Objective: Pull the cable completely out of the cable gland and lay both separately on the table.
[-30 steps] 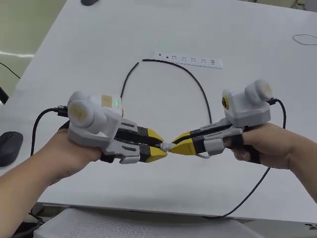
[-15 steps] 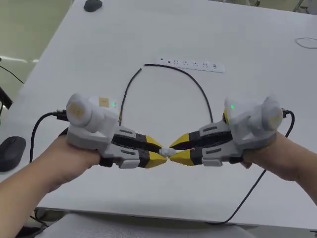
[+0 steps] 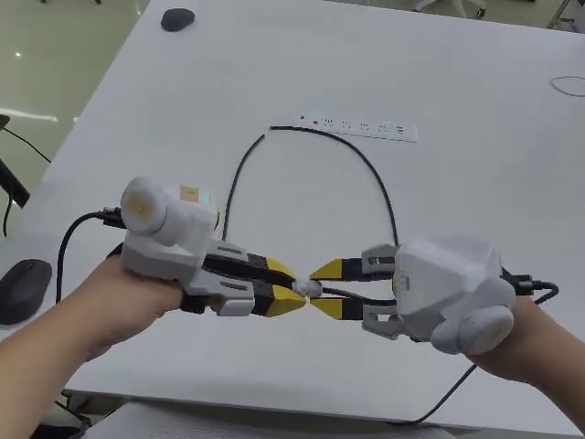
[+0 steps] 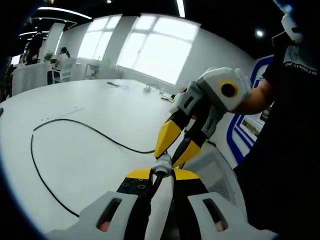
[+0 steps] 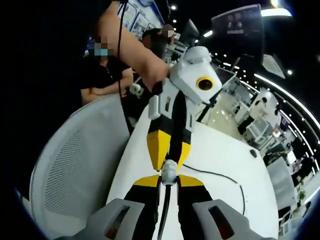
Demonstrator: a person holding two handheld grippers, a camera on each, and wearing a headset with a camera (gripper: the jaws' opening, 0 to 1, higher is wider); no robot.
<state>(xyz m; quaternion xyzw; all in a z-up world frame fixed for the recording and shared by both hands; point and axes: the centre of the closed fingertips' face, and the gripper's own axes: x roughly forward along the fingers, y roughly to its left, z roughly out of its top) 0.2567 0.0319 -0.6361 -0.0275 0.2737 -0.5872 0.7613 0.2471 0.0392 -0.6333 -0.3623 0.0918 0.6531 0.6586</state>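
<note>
Spreading under both hands, the white counter (image 3: pixel 457 82) carries a black cable (image 3: pixel 366 165) that lies in a tall arch. The top of the arch is just beside one end of a power strip (image 3: pixel 358 128), and its two legs run down behind the tools. The left tool (image 3: pixel 297 287) and the right tool (image 3: pixel 316 289) are held tip to tip in the air over the counter's near edge. One mouse (image 3: pixel 177 18) sits at the far edge and another (image 3: pixel 23 288) at the left edge.

The small pale gland (image 3: pixel 306 289) sits where the tips meet. The left tool's jaws are closed on it from one side. The right tool's jaws pinch in at its other end. In the right gripper view the cable runs up between those jaws and into the gland, so it is not yet pulled out. Whether the right tips bite the gland itself or the cable right at its mouth is hard to tell.
</note>
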